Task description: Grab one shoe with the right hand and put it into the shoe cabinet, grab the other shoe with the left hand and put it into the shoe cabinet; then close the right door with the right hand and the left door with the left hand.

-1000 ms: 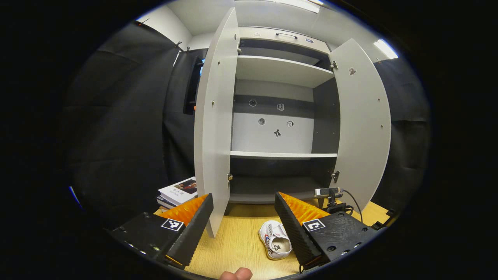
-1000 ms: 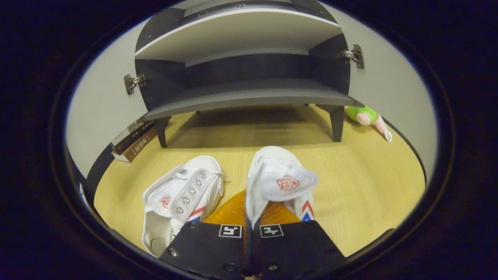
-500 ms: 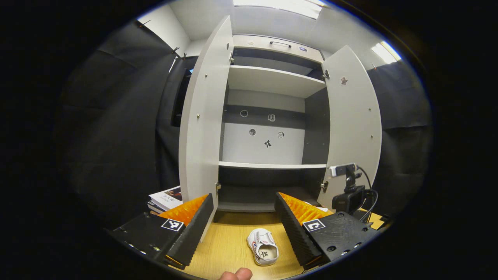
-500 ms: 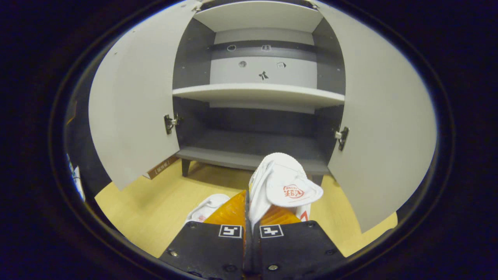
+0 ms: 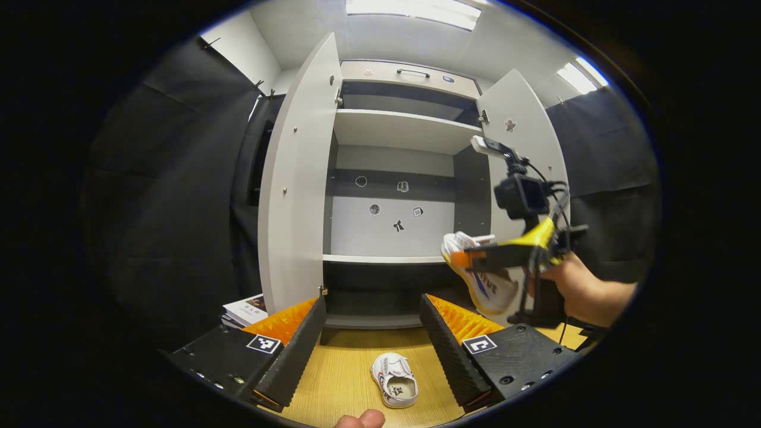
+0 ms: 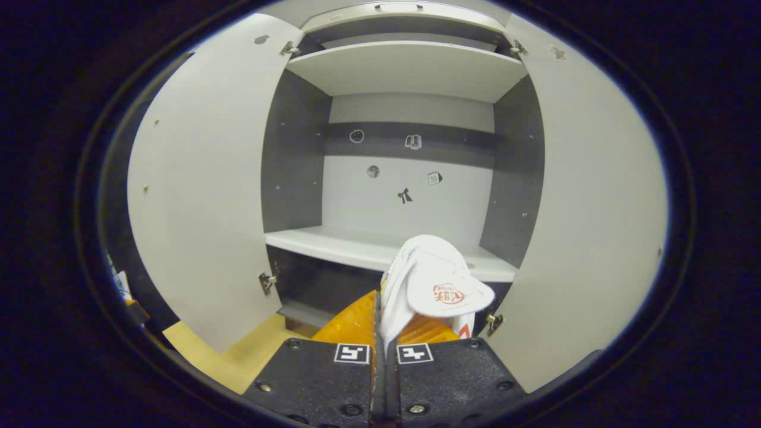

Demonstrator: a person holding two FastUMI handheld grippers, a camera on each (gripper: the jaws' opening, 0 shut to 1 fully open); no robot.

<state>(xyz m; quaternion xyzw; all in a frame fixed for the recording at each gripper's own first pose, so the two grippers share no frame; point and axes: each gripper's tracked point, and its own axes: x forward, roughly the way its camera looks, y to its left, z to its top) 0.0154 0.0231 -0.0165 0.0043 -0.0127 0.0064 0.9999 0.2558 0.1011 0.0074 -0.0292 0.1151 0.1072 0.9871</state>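
shoe (image 6: 429,284) in right gripper (image 6: 380,333), toe toward cabinet (image 6: 410,178)

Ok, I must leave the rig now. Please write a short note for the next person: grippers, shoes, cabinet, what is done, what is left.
Right gripper: shut on one shoe, held up in front of the shoe cabinet's middle shelf.
Left gripper: open, holding nothing, above the other shoe on the wooden floor.
Left door and right door: both open.
Done: first shoe grabbed.
Left: place it, then the second shoe, then shut both doors.

White shoe (image 6: 437,285) aloft, cabinet (image 6: 410,178) open.
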